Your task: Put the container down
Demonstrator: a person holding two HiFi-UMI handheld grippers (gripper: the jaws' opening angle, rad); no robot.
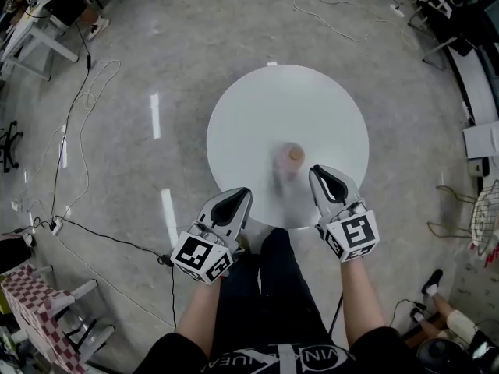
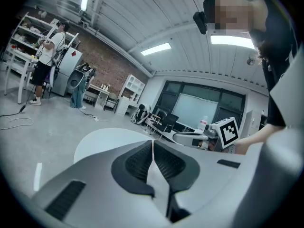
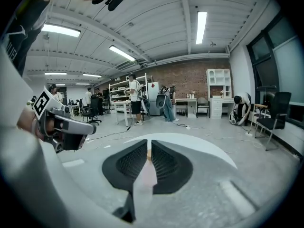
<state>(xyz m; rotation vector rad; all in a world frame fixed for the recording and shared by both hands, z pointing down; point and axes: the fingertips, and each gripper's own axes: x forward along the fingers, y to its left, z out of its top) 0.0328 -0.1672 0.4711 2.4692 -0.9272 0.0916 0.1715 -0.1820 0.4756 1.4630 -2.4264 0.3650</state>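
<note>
The container (image 1: pixel 294 157) is a small pale bottle with a brownish cap. It stands upright and blurred on the round white table (image 1: pixel 312 107), near its front edge. My right gripper (image 1: pixel 319 174) hovers just right of it, apart from it, its jaws drawn together with only a thin slit and nothing gripped (image 3: pixel 148 148). Over the table's near left rim, my left gripper (image 1: pixel 238 196) is shut and empty (image 2: pixel 153 148). Each gripper view shows the other gripper off to one side.
Cables (image 1: pixel 74 123) trail over the grey floor left of the table and behind it. A wire basket (image 1: pixel 485 213) stands at the right, a checkered stool (image 1: pixel 35 302) at the lower left. The person's legs (image 1: pixel 269 287) stand at the table's front edge.
</note>
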